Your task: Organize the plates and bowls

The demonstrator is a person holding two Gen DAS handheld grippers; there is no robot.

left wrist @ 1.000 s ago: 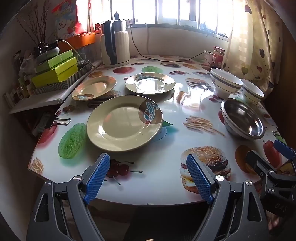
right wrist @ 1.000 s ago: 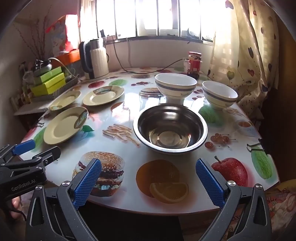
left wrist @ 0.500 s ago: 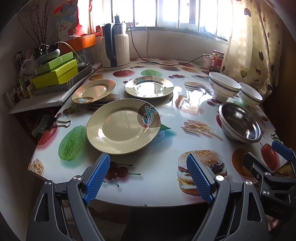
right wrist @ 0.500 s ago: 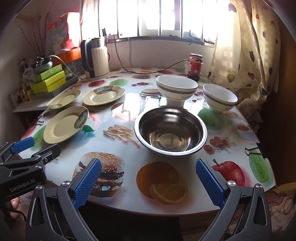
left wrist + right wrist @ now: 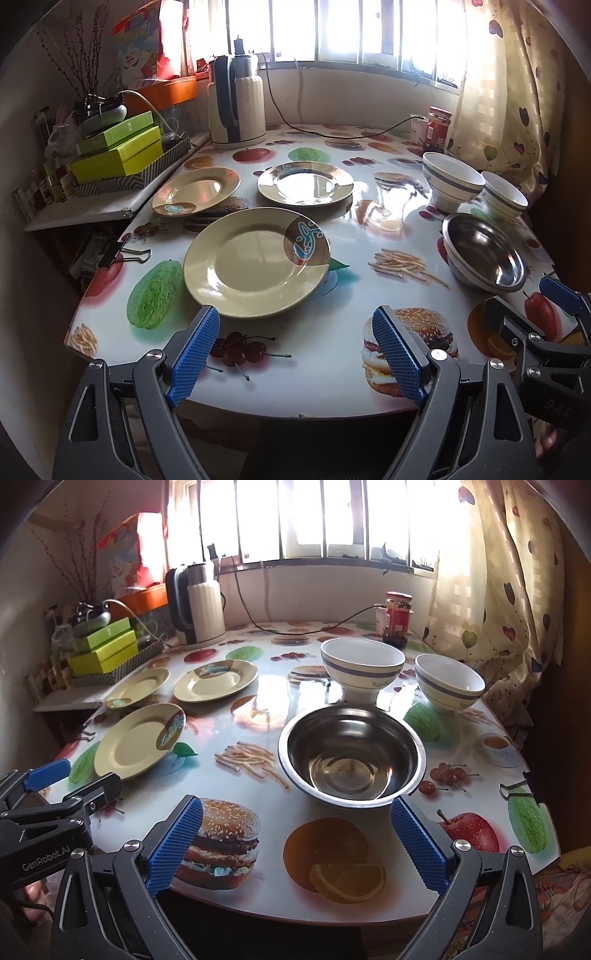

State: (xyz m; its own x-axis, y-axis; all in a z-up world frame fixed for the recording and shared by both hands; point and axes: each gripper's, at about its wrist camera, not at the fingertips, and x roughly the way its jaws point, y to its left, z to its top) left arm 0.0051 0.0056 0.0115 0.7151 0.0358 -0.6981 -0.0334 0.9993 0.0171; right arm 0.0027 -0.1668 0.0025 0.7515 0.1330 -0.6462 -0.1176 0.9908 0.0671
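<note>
Over the near edge of the surface [image 5: 332, 373], both grippers have crept forward since a second ago. Left gripper [image 5: 295, 354]: fingers apart, empty, now just short of the big plate [image 5: 255, 262]. Right gripper [image 5: 295, 847]: fingers apart, framing the steel bowl [image 5: 351, 757]. Nothing lifted; two smaller plates and two china bowls sit untouched. First pickups look imminent.
</note>
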